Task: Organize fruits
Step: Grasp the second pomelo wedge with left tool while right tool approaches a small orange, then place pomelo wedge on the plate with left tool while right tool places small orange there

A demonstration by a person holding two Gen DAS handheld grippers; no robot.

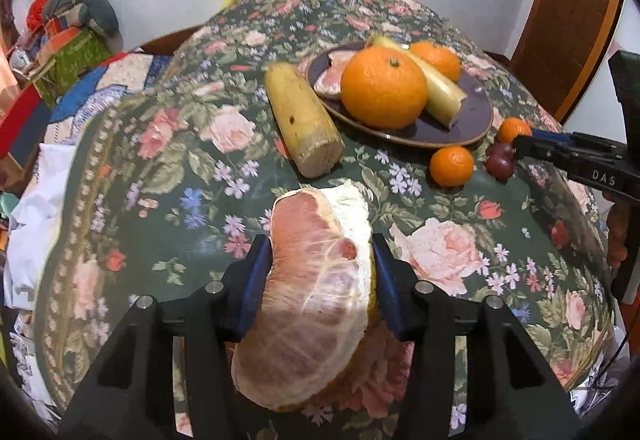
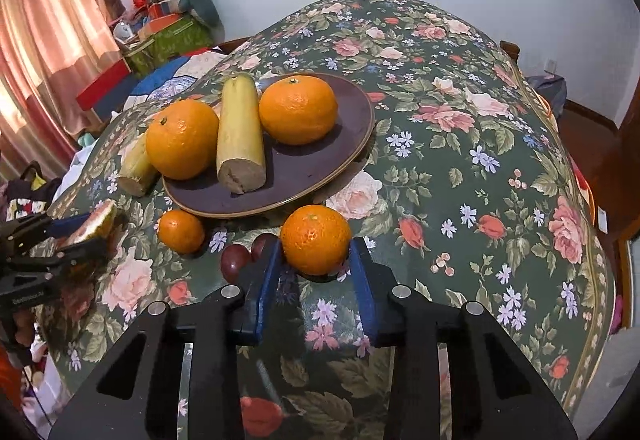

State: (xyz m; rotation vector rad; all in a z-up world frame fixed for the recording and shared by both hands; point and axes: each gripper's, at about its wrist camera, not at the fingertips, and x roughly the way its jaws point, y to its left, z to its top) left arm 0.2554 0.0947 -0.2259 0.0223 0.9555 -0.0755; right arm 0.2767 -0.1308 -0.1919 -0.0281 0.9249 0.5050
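My left gripper is shut on a peeled pink pomelo wedge and holds it above the floral tablecloth; it also shows at the left of the right wrist view. My right gripper is open, its blue fingers on either side of a small orange that rests on the cloth. A dark plate holds two big oranges, a peeled sugarcane piece and another pomelo wedge. A second cane piece lies left of the plate.
Another small orange and two dark grapes lie in front of the plate, just left of my right gripper. Boxes and cloth clutter sit beyond the table's left edge. A wooden door stands at far right.
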